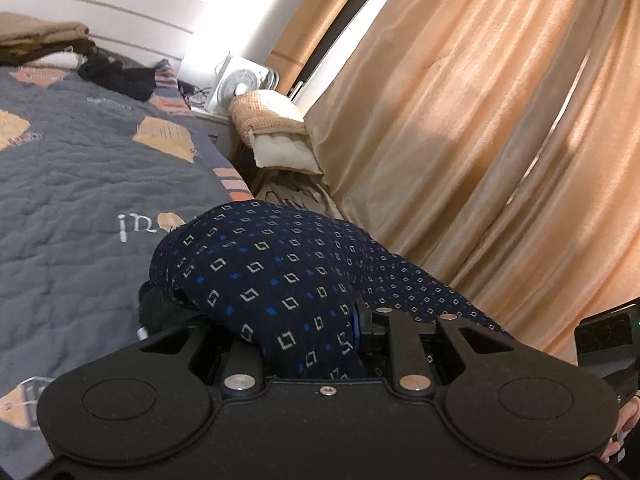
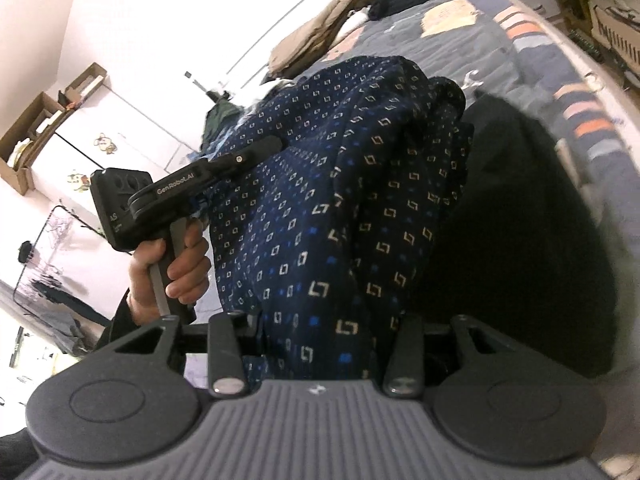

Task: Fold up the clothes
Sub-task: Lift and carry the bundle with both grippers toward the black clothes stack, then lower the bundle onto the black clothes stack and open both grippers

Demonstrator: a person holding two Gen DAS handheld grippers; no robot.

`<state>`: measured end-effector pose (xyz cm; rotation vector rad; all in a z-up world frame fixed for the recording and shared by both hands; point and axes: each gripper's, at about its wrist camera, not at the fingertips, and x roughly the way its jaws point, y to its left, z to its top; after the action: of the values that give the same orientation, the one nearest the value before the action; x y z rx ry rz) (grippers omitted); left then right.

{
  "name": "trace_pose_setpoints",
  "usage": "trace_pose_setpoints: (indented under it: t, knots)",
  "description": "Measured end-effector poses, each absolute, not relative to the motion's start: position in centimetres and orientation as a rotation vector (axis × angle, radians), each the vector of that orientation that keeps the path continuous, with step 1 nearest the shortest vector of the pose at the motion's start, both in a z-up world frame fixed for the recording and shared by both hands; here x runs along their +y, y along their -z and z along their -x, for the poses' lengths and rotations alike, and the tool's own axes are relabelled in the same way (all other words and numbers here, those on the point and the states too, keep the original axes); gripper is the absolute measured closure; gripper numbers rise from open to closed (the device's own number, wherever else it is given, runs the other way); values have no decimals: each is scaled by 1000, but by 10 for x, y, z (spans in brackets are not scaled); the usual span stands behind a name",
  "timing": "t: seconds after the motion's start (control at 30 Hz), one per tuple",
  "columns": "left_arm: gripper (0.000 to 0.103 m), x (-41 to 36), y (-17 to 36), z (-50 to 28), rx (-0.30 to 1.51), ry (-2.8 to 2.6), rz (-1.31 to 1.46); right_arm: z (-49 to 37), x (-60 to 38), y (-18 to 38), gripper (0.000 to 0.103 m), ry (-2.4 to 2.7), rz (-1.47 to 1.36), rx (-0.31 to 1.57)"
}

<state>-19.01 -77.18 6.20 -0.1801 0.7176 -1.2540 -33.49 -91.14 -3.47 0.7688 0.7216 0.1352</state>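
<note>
My left tongs [image 1: 304, 320] are clamped on a bunched fold of the navy patterned garment [image 1: 276, 276], which bulges up over them above the right edge of the bed [image 1: 80, 184]. My right tongs [image 2: 320, 344] also grip the same cloth [image 2: 340, 208]; it fills the gap between the jaws and hangs stretched between both hands. My left hand [image 2: 172, 268] shows in the right view, wrapped round the handle. Behind, a brown folded garment [image 1: 40, 34] and a black one [image 1: 116, 74] lie near the headboard edge. Peach curtains [image 1: 480, 128] hang beside the bed, with a white fan [image 1: 244, 80] near them.
</note>
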Motion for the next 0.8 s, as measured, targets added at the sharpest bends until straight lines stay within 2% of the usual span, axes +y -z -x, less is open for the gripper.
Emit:
trace_pose_setpoints:
  t: [0.3, 0.47, 0.53, 0.63, 0.8]
  knots:
    - [81, -847, -7, 169, 822, 1189, 122, 322, -978, 98, 58, -80, -802, 782]
    - [78, -857, 13, 160, 865, 1148, 86, 326, -980, 118, 45, -88, -787, 765]
    - [62, -858, 19, 158, 874, 1121, 63, 329, -979, 116, 43, -83, -746, 750]
    - [45, -846, 18, 156, 864, 1079, 90, 338, -978, 107, 40, -52, -714, 744]
    - [44, -812, 1, 158, 822, 1044, 98, 365, -978, 76, 38, 48, -634, 747]
